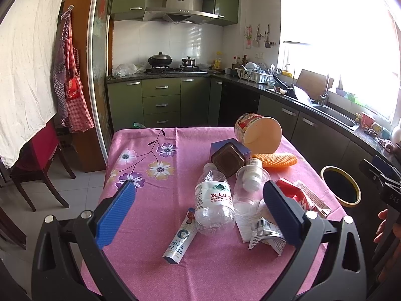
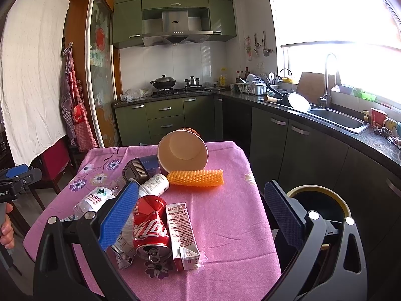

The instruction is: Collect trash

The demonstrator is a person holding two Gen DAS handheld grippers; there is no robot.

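Note:
Trash lies on a pink flowered tablecloth point(image 1: 155, 271). In the left wrist view I see a clear water bottle point(image 1: 214, 200), a small white tube box point(image 1: 179, 237), a clear plastic cup point(image 1: 250, 188), crumpled wrappers point(image 1: 267, 233), a dark square tub point(image 1: 228, 160), an orange foam net point(image 1: 275, 160) and a tipped paper bowl point(image 1: 260, 133). The right wrist view shows a red cola can point(image 2: 150, 228), a white carton point(image 2: 183, 235), the orange net point(image 2: 195, 177) and the bowl point(image 2: 183, 154). My left gripper point(image 1: 200, 203) is open above the bottle. My right gripper point(image 2: 203, 205) is open above the can and carton.
A black bin with a yellow rim point(image 1: 342, 186) stands at the table's right side; it also shows in the right wrist view point(image 2: 323, 200). Green cabinets and a counter with a sink point(image 2: 335, 118) run along the right. A red chair point(image 1: 42, 158) stands at the left.

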